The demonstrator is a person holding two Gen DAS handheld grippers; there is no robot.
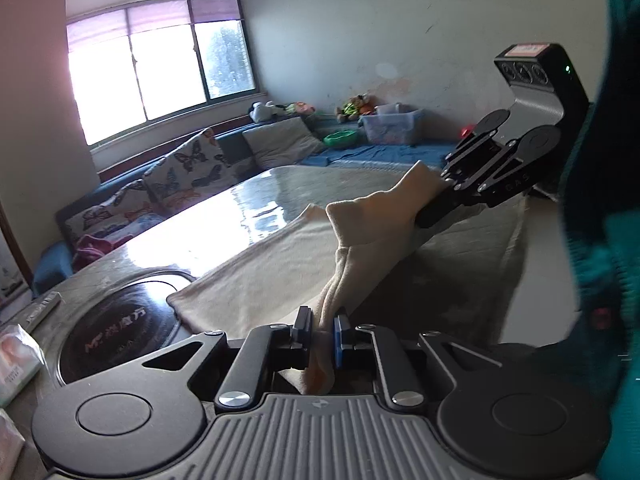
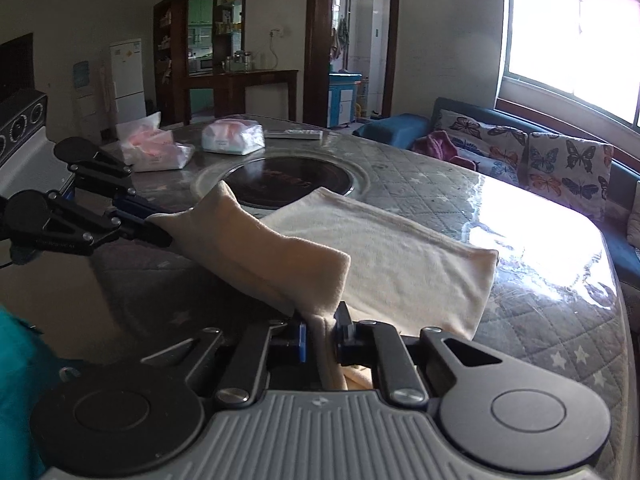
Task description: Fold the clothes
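A cream garment [image 1: 280, 264] lies partly spread on the quilted table [image 1: 248, 196]. My left gripper [image 1: 322, 328] is shut on one corner of its near edge. My right gripper [image 1: 430, 210] is shut on the other corner and shows at the right of the left wrist view. Both corners are lifted off the table, and the edge between them hangs as a raised fold. In the right wrist view the garment [image 2: 400, 264] spreads toward the far right, my right gripper [image 2: 322, 332] pinches cloth, and my left gripper [image 2: 150, 226] holds the far corner at the left.
A round black induction hob [image 2: 286, 180] is set in the table [image 2: 540, 312] beyond the garment. Plastic-wrapped packs [image 2: 232, 136] lie at the far side. A sofa with butterfly cushions [image 2: 560, 168] runs along the window wall. My teal sleeve [image 1: 604, 240] is at the right.
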